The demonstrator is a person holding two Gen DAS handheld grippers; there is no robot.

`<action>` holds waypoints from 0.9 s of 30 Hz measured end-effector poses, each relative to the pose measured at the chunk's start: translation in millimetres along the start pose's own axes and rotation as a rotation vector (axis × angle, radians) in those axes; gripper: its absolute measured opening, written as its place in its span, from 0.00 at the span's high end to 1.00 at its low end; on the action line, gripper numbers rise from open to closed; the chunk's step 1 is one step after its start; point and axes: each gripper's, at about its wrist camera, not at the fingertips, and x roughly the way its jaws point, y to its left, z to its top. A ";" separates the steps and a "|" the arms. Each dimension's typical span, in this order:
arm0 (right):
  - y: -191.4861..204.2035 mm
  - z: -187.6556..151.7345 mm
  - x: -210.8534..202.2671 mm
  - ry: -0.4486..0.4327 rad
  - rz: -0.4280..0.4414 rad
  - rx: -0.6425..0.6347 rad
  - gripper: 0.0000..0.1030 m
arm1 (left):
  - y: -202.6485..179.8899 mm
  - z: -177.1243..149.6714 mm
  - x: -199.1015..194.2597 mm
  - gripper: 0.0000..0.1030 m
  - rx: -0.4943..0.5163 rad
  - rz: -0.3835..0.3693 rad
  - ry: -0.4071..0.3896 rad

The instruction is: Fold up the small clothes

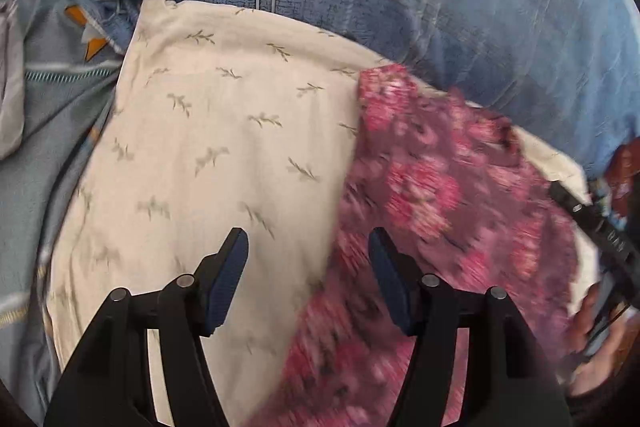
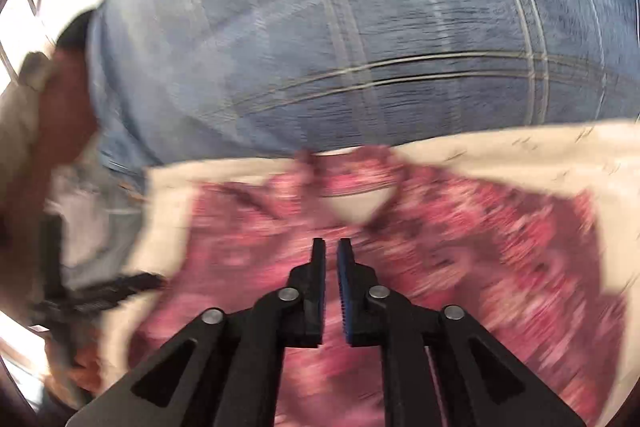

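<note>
From my left hand-held gripper I look down on a cream cloth with small leaf sprigs, spread flat over blue checked bedding. The pink floral garment lies on the right part of that cream cloth, its upper corner reaching toward the cloth's far edge, and it is blurred, so I cannot make out its exact outline or folds. My left jaws stand wide apart with nothing between them; the left finger hovers over bare cream cloth and the right finger over the garment's left edge, and I cannot tell whether either touches the fabric. At the right edge of this view I see the black frame of my right hand-held gripper beside the garment. Through the right wrist camera, my right hand-held gripper sits over the middle of the pink floral garment, its blue-padded fingers drawn nearly together with only a thin slit left; no cloth shows in that slit. Just beyond the fingertips the garment has an opening through which the cream cloth shows. The blue checked bedding fills the upper half of this view, and the whole picture is smeared.
</note>
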 end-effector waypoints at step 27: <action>-108.4 -88.6 -94.7 -0.258 0.101 0.592 0.91 | -0.5 -11.3 14.1 0.95 -0.237 -0.168 0.037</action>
